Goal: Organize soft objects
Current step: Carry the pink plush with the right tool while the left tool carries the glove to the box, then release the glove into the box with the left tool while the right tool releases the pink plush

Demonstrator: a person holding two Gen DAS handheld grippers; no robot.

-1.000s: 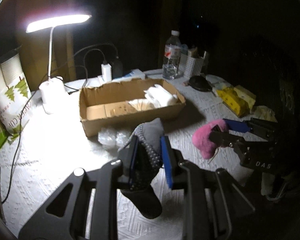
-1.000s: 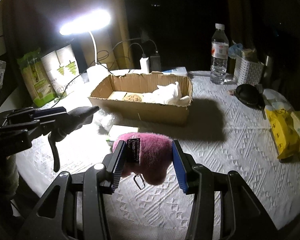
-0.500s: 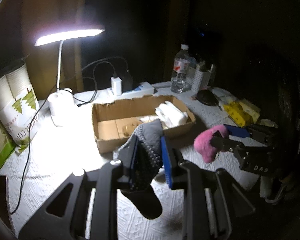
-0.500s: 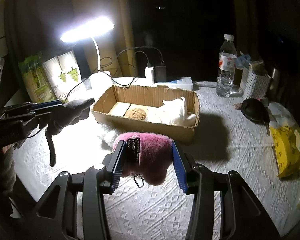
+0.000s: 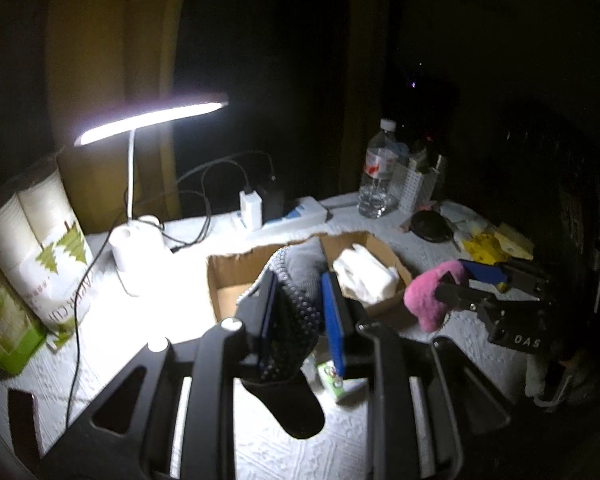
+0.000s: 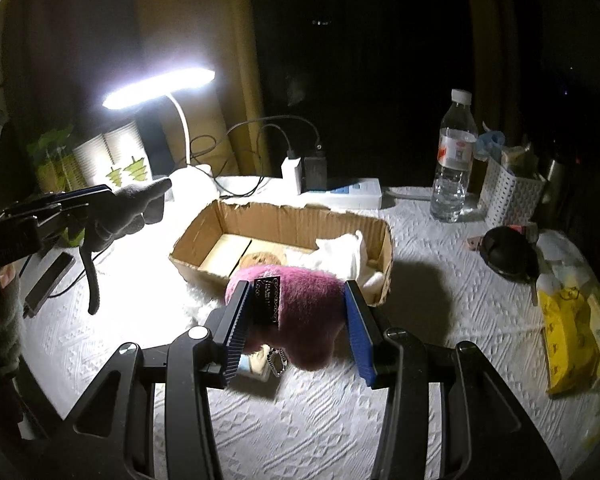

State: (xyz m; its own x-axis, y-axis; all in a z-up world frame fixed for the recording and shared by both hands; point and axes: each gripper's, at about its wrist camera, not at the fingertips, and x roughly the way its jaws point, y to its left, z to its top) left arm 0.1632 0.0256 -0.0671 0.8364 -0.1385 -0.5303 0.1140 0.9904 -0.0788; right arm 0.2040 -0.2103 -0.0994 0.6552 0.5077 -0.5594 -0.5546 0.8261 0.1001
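The left gripper (image 5: 300,304) is clenched on a grey sock (image 5: 296,320). The sock hangs long-ways down, with its toe pointing at the table. The right gripper (image 6: 296,320) squeezes a pink fluffy toy (image 6: 296,300) tight between its jaws. Both soft things are up in the air, near the cardboard box (image 6: 284,220). The box lies just past the pink toy, a little farther away. The right gripper looks closer to the box, so I think it can drop first.

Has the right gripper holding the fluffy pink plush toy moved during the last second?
Yes. The right gripper with the fluffy pink plush toy has moved forward, toward the open cardboard box.
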